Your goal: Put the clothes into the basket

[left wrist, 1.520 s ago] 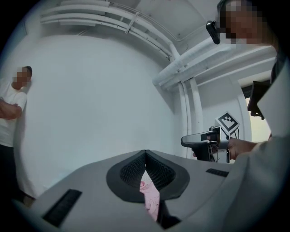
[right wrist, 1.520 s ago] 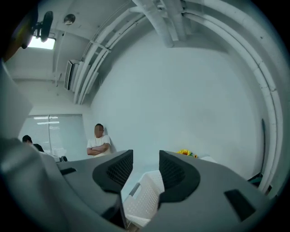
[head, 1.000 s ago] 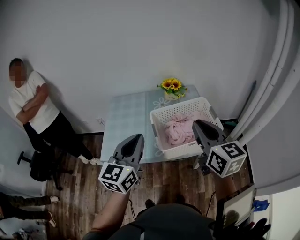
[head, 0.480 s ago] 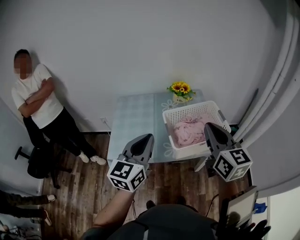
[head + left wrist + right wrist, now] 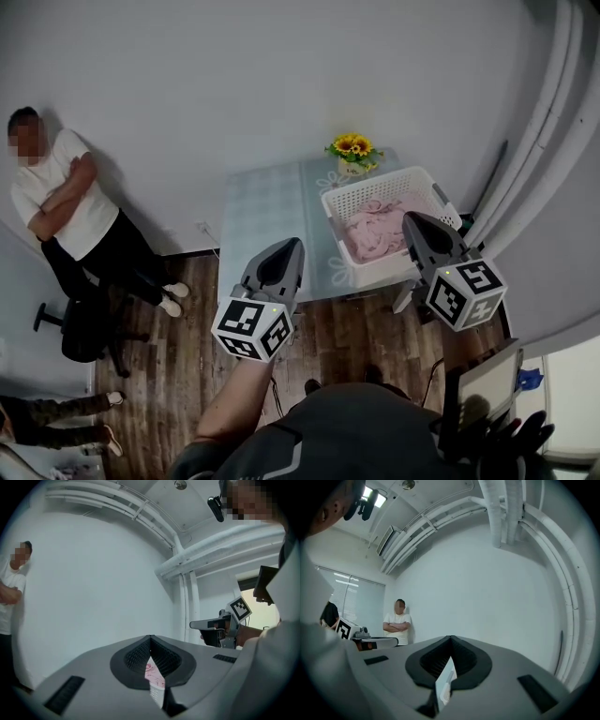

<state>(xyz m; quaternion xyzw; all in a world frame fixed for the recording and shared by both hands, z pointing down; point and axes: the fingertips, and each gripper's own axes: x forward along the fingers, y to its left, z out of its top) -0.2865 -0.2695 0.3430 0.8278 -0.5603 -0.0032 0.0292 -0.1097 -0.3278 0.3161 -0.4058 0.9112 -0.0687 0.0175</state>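
Holding left tongs (image 5: pixel 288 247) and right tongs (image 5: pixel 413 222) shut, empty; basket (image 5: pixel 380 273) with clothes (image 5: pixel 368 231) lies just ahead of my right.

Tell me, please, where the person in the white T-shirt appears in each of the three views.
Head view: the person in the white T-shirt stands at the far left, arms crossed, against the white wall.
Left gripper view: the person is cut off by the left edge.
Right gripper view: the person stands small, left of centre, arms crossed.
Shared landmark: that white wall behind the person.
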